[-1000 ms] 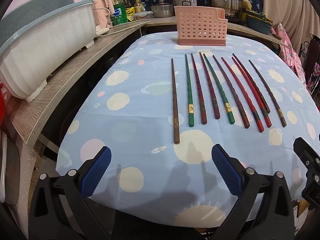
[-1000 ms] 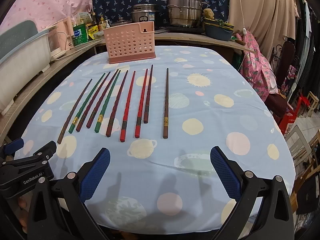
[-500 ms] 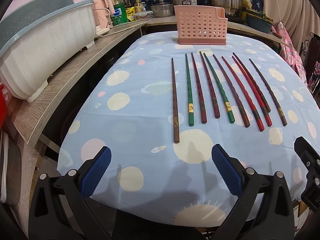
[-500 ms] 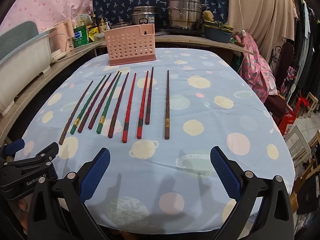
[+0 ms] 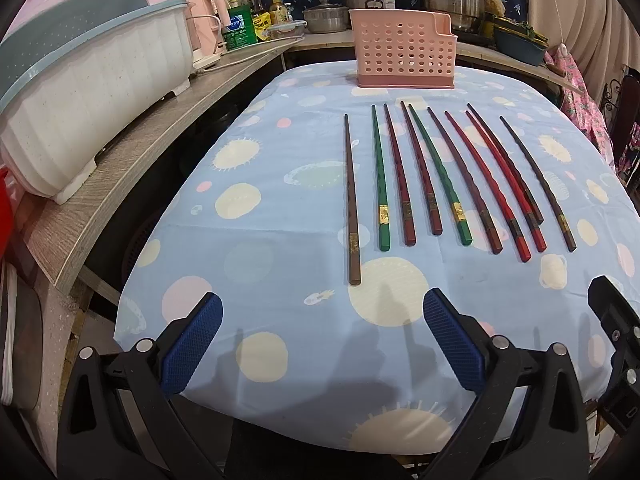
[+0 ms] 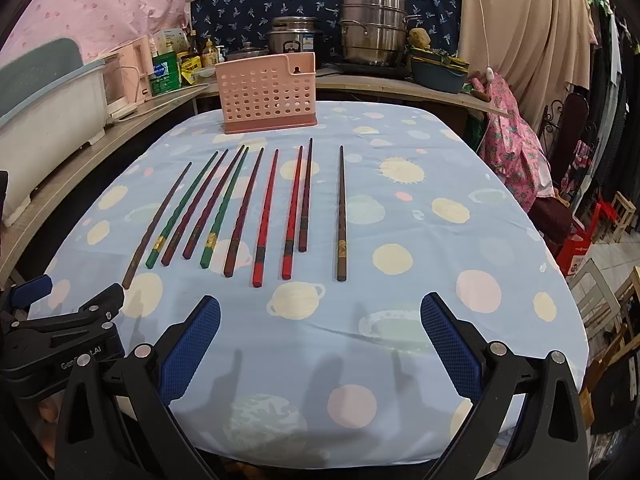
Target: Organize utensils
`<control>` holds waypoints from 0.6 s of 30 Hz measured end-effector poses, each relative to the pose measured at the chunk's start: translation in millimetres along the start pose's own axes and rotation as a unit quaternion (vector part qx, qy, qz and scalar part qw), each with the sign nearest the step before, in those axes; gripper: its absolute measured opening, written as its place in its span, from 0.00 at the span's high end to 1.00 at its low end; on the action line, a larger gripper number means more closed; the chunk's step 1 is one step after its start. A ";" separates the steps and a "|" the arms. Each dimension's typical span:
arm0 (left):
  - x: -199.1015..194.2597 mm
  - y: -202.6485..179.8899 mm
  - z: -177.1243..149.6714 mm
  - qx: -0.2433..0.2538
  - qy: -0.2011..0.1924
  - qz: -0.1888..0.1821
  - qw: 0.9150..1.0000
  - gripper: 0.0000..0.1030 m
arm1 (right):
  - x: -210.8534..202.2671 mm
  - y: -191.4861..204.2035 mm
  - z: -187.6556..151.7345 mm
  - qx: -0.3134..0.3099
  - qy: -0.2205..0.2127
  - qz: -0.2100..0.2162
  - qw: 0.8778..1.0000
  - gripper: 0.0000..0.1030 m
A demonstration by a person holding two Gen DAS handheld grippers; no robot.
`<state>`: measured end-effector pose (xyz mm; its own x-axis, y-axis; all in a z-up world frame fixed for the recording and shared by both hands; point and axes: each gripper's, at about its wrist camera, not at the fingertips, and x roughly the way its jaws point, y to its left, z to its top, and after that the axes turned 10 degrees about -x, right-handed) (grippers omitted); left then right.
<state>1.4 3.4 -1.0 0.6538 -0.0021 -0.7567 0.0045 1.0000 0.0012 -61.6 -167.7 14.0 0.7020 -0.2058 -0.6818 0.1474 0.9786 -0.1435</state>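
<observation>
Several chopsticks, brown, green, dark red and bright red, lie side by side in a row (image 5: 444, 180) on the blue spotted tablecloth (image 5: 280, 240); the row also shows in the right wrist view (image 6: 248, 212). A pink perforated utensil basket (image 5: 404, 56) stands upright behind them, also in the right wrist view (image 6: 268, 100). My left gripper (image 5: 320, 344) is open and empty, near the table's front edge, in front of the leftmost brown chopstick (image 5: 352, 200). My right gripper (image 6: 320, 344) is open and empty, in front of the rightmost brown chopstick (image 6: 341, 212).
A white dish rack (image 5: 88, 96) sits on a wooden counter (image 5: 132, 168) left of the table. Pots (image 6: 372, 36), bottles and a kettle line the back counter. Chairs and stools (image 6: 600, 216) stand to the right. The left gripper's body (image 6: 60, 336) shows at the lower left.
Both grippers have drawn back slightly and tilted, so the chopsticks sit a little farther off. Nothing on the table has moved.
</observation>
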 end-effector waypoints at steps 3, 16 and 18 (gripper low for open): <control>0.3 0.2 0.1 0.000 0.000 0.000 1.000 0.07 | 0.0 0.0 0.0 0.001 0.000 0.000 1.000 0.07; 1.8 3.5 -0.8 -0.001 0.002 0.001 1.000 0.07 | -0.2 -0.3 -0.3 0.002 0.000 0.000 1.000 0.06; 1.9 3.5 -0.9 -0.001 0.002 0.001 1.000 0.07 | -0.3 -0.4 -0.2 0.002 0.000 0.001 1.000 0.07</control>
<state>2.0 6.9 -3.0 0.6513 0.0005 -0.7589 0.0016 1.0000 0.0020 -62.0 -168.0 14.1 0.7018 -0.2047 -0.6823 0.1495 0.9788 -0.1399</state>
